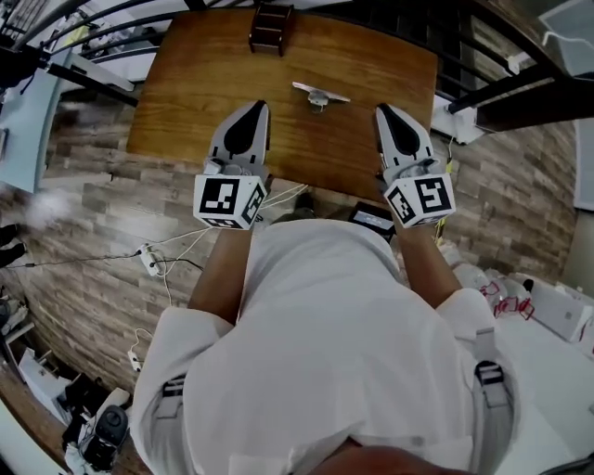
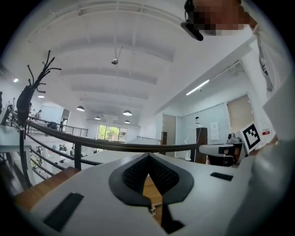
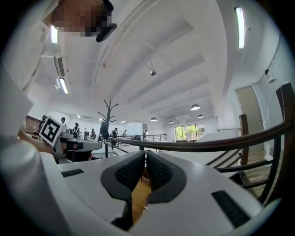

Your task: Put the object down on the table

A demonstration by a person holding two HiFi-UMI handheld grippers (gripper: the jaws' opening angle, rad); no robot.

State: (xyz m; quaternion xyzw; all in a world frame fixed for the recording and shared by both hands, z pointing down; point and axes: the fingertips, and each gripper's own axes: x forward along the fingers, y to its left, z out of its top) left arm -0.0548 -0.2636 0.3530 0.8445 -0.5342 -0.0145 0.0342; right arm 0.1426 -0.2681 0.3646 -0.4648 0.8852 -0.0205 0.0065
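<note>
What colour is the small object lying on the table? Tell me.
The object is silvery grey; the head view shows it best.

The head view looked steeply down from above the person's white shirt onto the wooden table. Each gripper view sat close behind its jaws, facing level across the hall; both showed, probably, the same dark railing.

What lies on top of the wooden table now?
A small metal object lies near its middle; a dark slatted wooden thing stands at the far edge. The left gripper and right gripper hide parts of the near side.
</note>
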